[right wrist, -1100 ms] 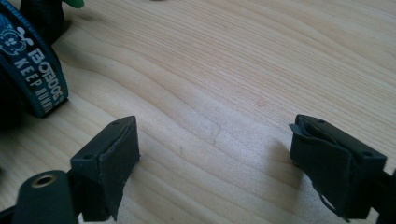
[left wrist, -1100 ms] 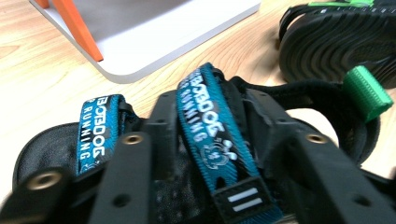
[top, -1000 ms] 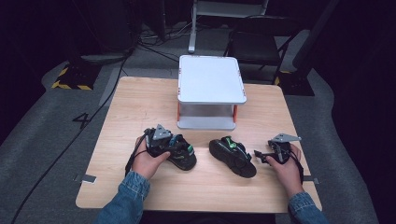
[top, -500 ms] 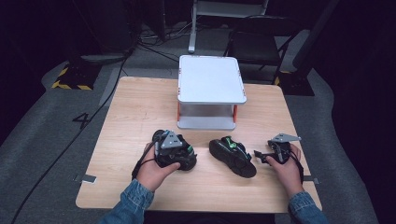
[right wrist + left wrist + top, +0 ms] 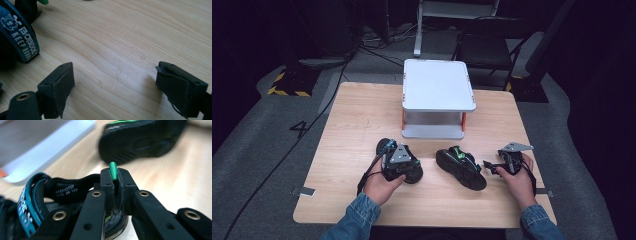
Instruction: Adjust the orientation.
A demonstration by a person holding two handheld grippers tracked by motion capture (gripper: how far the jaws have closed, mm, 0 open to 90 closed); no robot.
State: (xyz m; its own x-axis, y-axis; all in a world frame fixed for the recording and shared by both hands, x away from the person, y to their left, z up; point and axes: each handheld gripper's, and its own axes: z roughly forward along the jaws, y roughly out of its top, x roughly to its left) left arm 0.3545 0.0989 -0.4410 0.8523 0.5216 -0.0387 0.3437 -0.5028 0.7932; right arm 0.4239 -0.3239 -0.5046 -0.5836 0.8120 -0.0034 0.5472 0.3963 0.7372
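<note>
Two black sandals with green trim lie on the wooden table. The left sandal sits under my left hand, its blue-lettered strap beside the jaws. My left gripper has just been closing and is now shut on that sandal's green pull loop, which pokes up between the pads. The right sandal lies tilted on its side at mid table. Just to the right of it, my right gripper rests low over bare wood, open with nothing between its jaws; a sandal strap shows at that view's left.
A white two-level stand with orange posts occupies the table's far middle, just behind the sandals. A dark chair and cables lie on the floor beyond the table.
My left hand has shifted to the right over the left sandal, and its jaws have shut on the green loop. The right hand and the right sandal have stayed in place.
</note>
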